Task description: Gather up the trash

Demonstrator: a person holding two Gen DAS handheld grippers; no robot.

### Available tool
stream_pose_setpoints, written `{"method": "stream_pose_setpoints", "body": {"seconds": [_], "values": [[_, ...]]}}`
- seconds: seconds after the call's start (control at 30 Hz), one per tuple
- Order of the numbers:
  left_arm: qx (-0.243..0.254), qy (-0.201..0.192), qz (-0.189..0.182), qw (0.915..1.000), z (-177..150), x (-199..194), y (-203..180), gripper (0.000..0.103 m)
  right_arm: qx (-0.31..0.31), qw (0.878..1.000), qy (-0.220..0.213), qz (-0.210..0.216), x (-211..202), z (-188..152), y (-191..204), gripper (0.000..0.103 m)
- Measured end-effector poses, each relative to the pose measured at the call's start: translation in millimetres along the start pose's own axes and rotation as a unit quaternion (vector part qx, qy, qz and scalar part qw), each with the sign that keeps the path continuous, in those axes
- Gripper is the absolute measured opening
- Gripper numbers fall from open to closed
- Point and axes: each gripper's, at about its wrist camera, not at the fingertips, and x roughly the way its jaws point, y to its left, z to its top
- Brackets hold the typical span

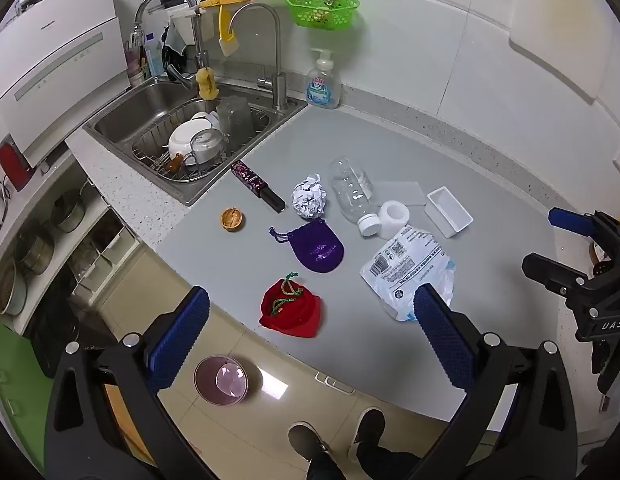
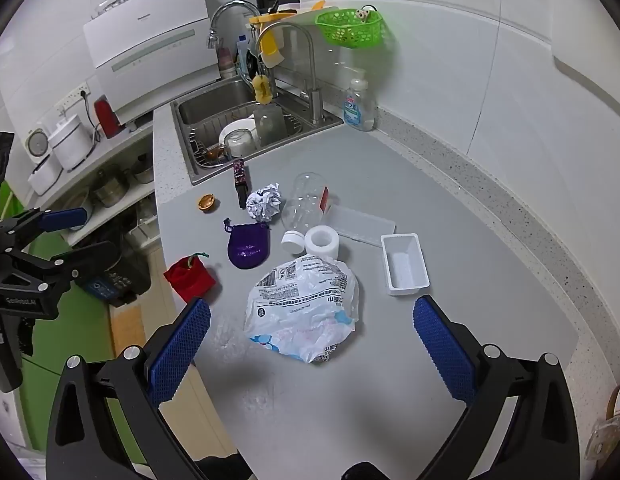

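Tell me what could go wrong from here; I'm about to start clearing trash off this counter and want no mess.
1. The clear plastic bottle lies on its side, so it may roll when nudged.
2. The red pouch sits close to the counter edge and could be knocked to the floor.
3. The crumpled plastic bag is limp; the open right tongs may pinch only a fold and lose it.

bottle [image 2: 306,204] behind plastic bag [image 2: 304,308], tray [image 2: 423,276] right, pouches [image 2: 248,246] left

Both wrist cameras are looking steeply down from above the near edge of the grey countertop [image 1: 449,152]. Both are sharing its cluttered middle and the steel sink [image 2: 214,108] at its far corner.
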Motion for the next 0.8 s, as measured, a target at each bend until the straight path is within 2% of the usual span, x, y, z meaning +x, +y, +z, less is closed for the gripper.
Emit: {"method": "stream_pose_setpoints", "body": {"seconds": [0.8], "values": [[-0.001,0.002,0.005,1.0000,1.1,-1.9,0.9,0.100,0.014,1.000,-0.004,0.007,-3.7,2.7,-4.2,0.098]]}}
